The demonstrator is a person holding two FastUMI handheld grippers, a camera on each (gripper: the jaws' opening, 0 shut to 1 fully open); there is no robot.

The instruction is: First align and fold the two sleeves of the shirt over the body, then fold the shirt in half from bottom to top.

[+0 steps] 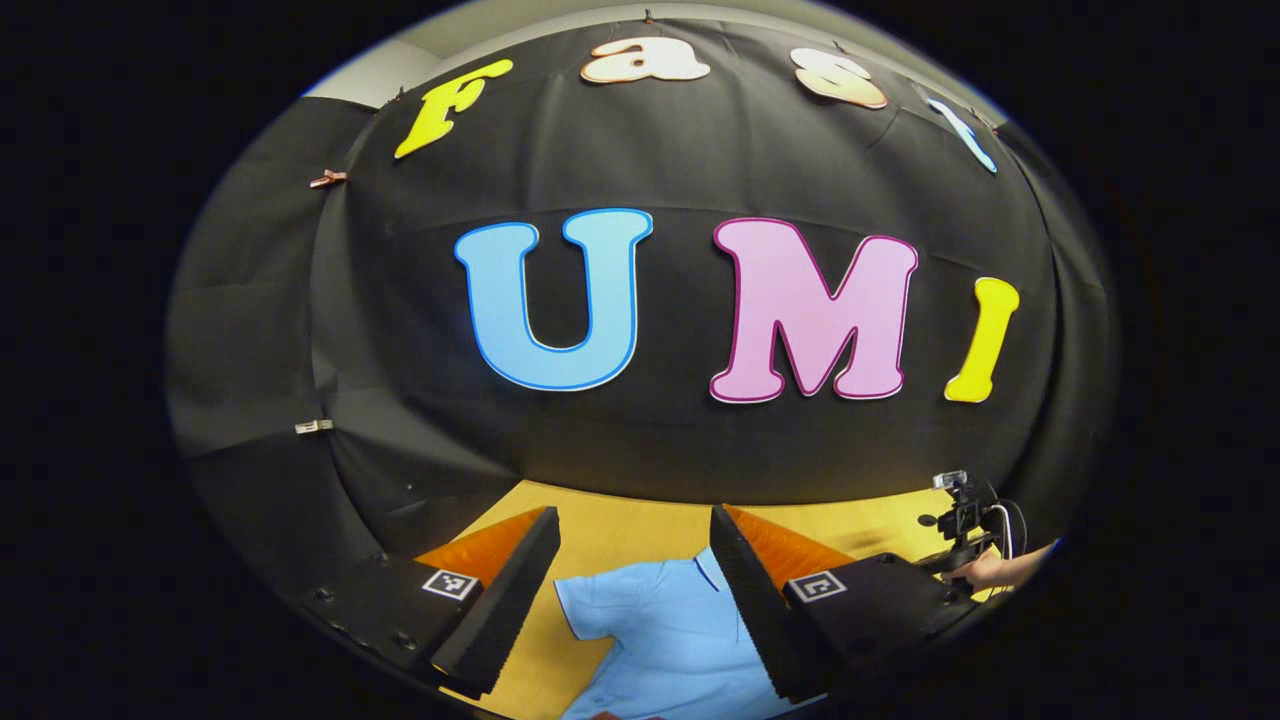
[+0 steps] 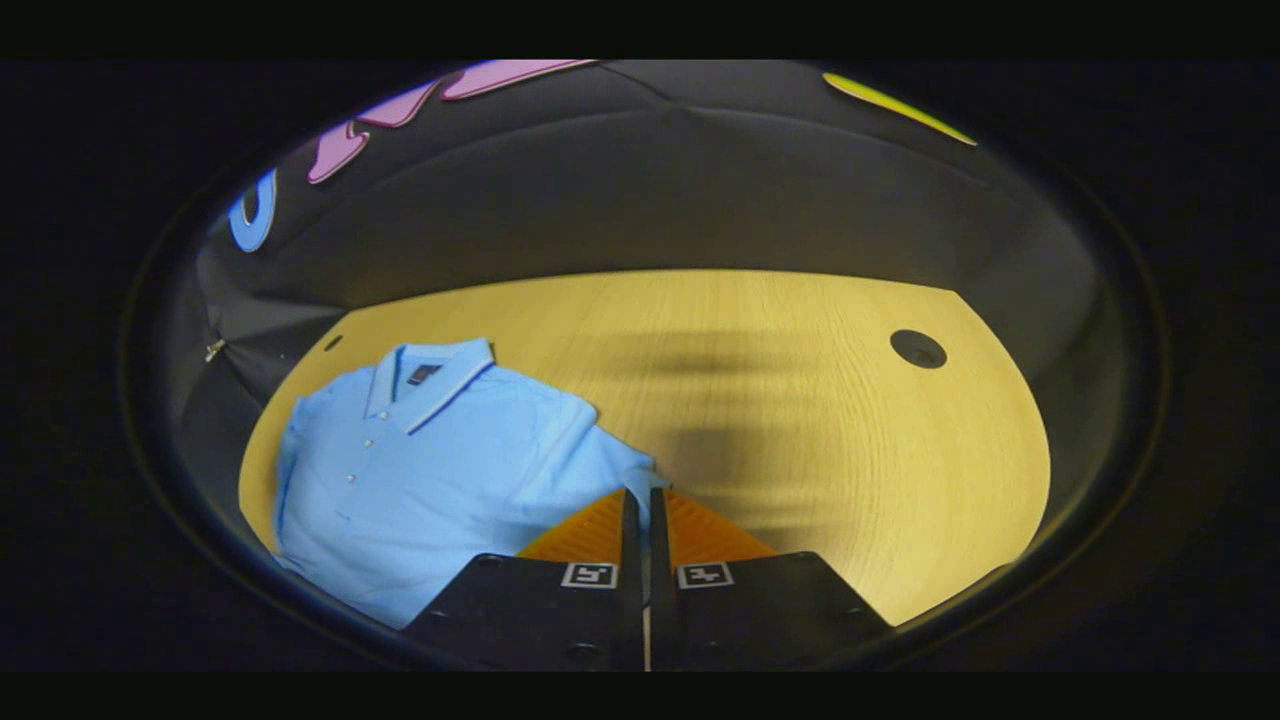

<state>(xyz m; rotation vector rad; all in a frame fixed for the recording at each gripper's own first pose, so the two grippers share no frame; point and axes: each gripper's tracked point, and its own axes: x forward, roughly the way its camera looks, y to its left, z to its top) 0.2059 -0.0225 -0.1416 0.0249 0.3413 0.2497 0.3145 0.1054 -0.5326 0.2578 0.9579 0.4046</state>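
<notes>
A light blue polo shirt (image 2: 420, 470) lies face up on the wooden table (image 2: 800, 400), collar toward the far wall. Its one short sleeve (image 2: 610, 465) reaches out to my right gripper (image 2: 645, 492), which is shut with the sleeve's end between its fingertips. In the left gripper view the shirt (image 1: 660, 640) lies below my left gripper (image 1: 634, 515), which hangs open above it with nothing between its fingers. The right gripper (image 1: 960, 520) and the hand (image 1: 1000, 568) holding it show at the far right of that view.
The table has a round cable hole (image 2: 918, 348) at the far right and a smaller one (image 2: 332, 342) beyond the collar. The black cloth wall (image 1: 640, 440) closes off the table's far edge.
</notes>
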